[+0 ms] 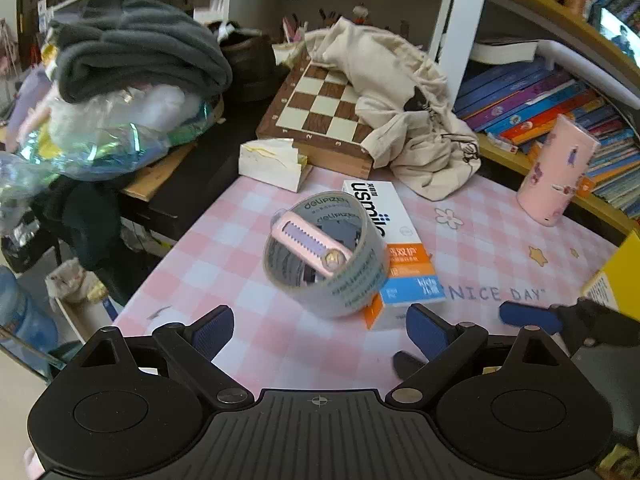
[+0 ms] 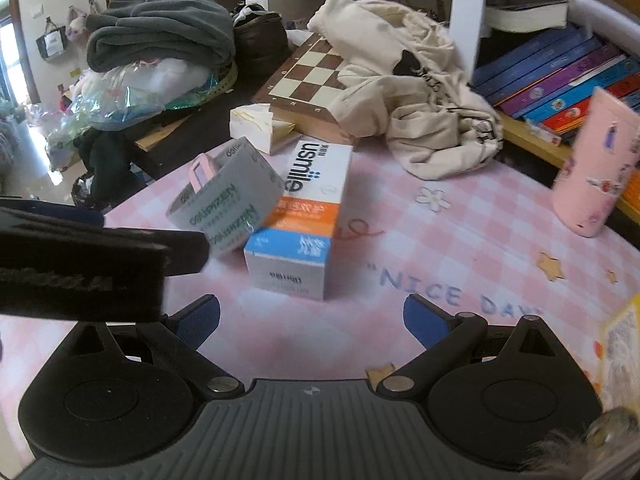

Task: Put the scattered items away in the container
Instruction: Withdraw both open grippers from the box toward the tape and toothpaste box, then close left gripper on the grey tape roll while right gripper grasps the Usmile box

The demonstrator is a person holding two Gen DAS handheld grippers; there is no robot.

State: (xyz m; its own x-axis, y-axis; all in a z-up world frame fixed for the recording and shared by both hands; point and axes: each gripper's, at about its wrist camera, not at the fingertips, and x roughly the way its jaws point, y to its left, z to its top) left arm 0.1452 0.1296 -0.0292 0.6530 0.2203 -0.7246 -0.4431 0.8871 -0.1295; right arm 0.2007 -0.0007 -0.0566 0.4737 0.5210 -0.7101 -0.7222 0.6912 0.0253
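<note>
A roll of clear packing tape (image 1: 326, 254) with a pink cutter (image 1: 310, 240) leans on a white, orange and blue usmile box (image 1: 394, 248) on the pink checked table mat (image 1: 280, 344). My left gripper (image 1: 320, 330) is open and empty, just short of the tape. My right gripper (image 2: 312, 320) is open and empty, in front of the box (image 2: 300, 220); the tape (image 2: 228, 204) is left of it. The right gripper's fingertip (image 1: 528, 316) shows at the right of the left wrist view. A yellow box edge (image 1: 618, 280) shows at far right.
A pink patterned cylinder (image 1: 556, 168) stands at the right. A beige cloth bag (image 1: 404, 108) lies on a chessboard (image 1: 320, 108) behind. A white tissue box (image 1: 272, 164) sits at the back left. Books (image 1: 560, 100) fill the shelf. The mat ends at the left edge.
</note>
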